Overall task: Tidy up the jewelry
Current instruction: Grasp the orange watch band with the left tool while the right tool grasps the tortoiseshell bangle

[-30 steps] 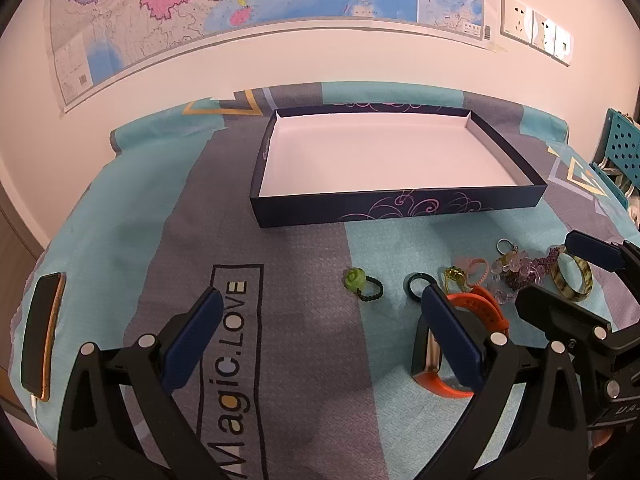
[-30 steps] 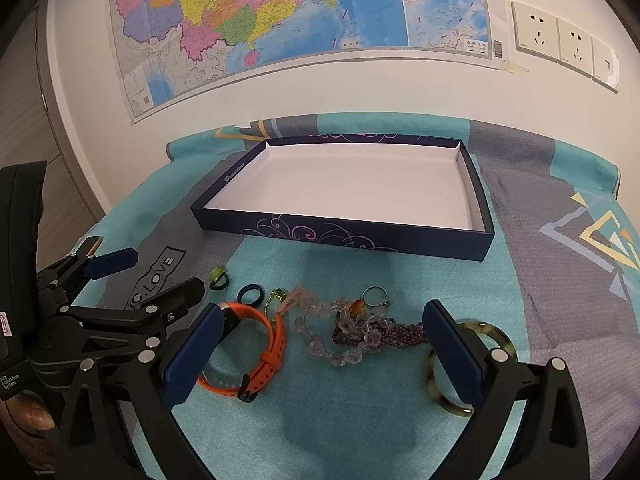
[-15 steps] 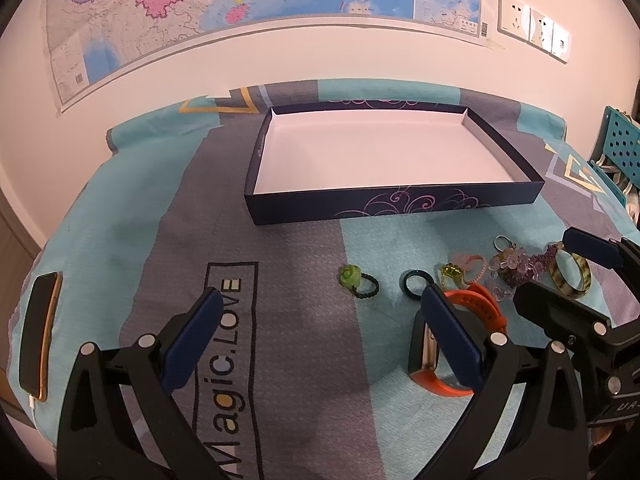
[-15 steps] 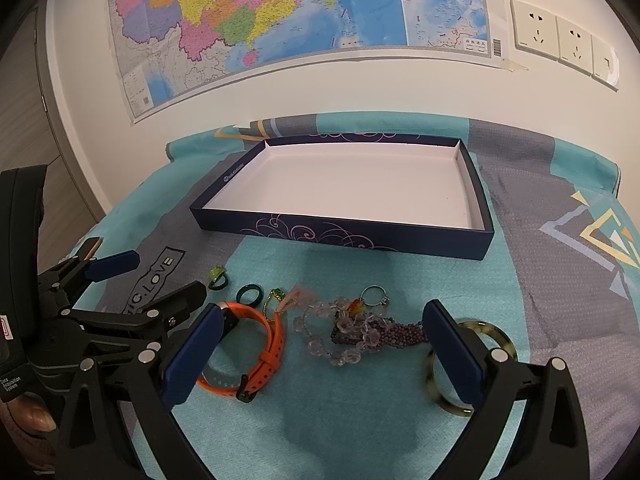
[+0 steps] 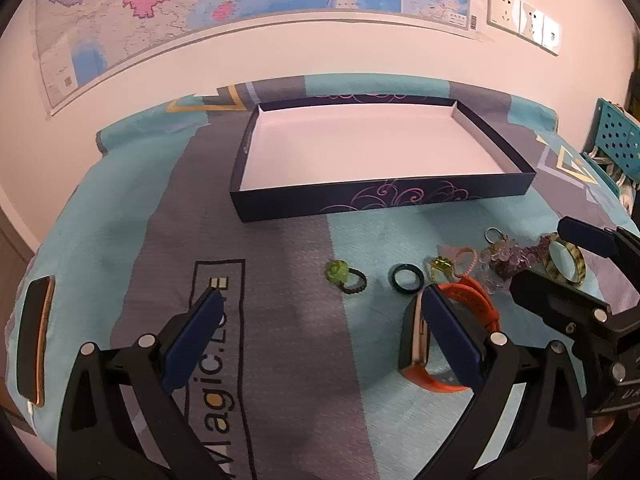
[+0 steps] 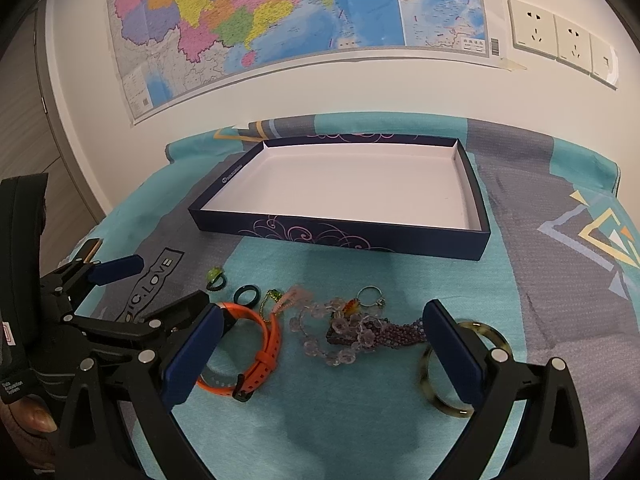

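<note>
Both tools, left (image 5: 320, 320) and right (image 6: 320, 336), gape empty; orange watch (image 6: 256, 356) (strap looped) lies lengthwise toward the box (image 6: 340, 236).

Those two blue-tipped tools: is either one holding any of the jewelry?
No. The left tool and right tool are both open, with nothing between their tips.

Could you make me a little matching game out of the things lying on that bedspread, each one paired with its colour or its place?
Things:
1. watch
2. bangle
3. box
4. phone

Descriptions:
A. dark blue outside, white and bare inside
B. lying at the far left edge of the bedspread
C. orange strap, nearest the left gripper
D. greenish hoop, partly behind a finger of the right gripper

Pairs: 1-C, 2-D, 3-A, 4-B
</note>
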Tool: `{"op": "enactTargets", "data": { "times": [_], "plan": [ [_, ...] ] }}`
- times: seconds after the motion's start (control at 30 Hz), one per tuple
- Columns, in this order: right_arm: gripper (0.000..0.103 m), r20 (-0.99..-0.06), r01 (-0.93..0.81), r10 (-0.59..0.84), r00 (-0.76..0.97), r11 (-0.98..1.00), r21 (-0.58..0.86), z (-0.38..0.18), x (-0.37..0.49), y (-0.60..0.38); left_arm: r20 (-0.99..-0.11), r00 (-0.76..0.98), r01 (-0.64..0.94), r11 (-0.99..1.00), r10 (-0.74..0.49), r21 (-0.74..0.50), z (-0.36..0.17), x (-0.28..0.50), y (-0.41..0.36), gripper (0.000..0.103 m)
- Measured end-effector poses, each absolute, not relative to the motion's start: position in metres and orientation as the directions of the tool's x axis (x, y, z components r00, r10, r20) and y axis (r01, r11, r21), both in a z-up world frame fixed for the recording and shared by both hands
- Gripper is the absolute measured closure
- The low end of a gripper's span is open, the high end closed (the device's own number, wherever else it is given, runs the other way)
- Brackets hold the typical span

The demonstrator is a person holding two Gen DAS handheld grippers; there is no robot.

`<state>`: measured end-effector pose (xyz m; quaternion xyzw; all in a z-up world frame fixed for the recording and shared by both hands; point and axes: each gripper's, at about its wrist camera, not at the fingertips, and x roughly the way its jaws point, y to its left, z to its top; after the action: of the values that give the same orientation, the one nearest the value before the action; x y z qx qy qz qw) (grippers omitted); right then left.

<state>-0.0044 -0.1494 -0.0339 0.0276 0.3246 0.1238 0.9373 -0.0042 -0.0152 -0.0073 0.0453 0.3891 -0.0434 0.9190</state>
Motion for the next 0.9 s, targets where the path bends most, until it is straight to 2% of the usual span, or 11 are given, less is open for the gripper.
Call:
{"op": "enactTargets", "data": {
  "times": [0.3,0.37,0.5,0.57,0.67,0.73,0.77,0.9],
  "plan": [
    [0.007,-0.624,-0.143,0.189,0.758,0.982,0.124,-0.039,-0.006,-0.181,-0.746,0.657,0.209,0.977,-0.110,0.041,-0.015,-0.008,-0.020,0.007],
    [0.007,-0.630,-0.122,0.175,0.757,0.984,0.127,-0.041,-0.007,-0.192,-0.747,0.651,0.234,0.972,-0.130,0.035,-0.016,-0.009,-0.023,0.016],
    [0.011,-0.644,-0.082,0.148,0.750,0.988,0.131,-0.044,-0.010,-0.215,-0.752,0.633,0.286,0.958,-0.186,0.003,-0.016,-0.009,-0.028,0.022],
    [0.012,-0.652,-0.062,0.134,0.746,0.989,0.133,-0.046,-0.009,-0.225,-0.756,0.620,0.310,0.951,-0.211,-0.011,-0.016,-0.010,-0.031,0.030],
    [0.021,-0.672,-0.039,0.122,0.730,0.990,0.137,-0.052,-0.007,-0.238,-0.767,0.594,0.342,0.939,-0.244,-0.034,-0.019,-0.010,-0.033,0.044],
    [0.034,-0.684,-0.028,0.121,0.720,0.989,0.145,-0.055,-0.003,-0.243,-0.775,0.575,0.361,0.931,-0.261,-0.046,-0.021,-0.010,-0.033,0.054],
    [0.036,-0.689,-0.029,0.124,0.714,0.989,0.148,-0.057,-0.001,-0.245,-0.783,0.560,0.370,0.927,-0.271,-0.057,-0.023,-0.010,-0.033,0.059],
    [0.044,-0.699,-0.037,0.120,0.705,0.990,0.133,-0.060,0.003,-0.247,-0.788,0.538,0.397,0.915,-0.298,-0.076,-0.023,-0.014,-0.031,0.068]
  ]
}}
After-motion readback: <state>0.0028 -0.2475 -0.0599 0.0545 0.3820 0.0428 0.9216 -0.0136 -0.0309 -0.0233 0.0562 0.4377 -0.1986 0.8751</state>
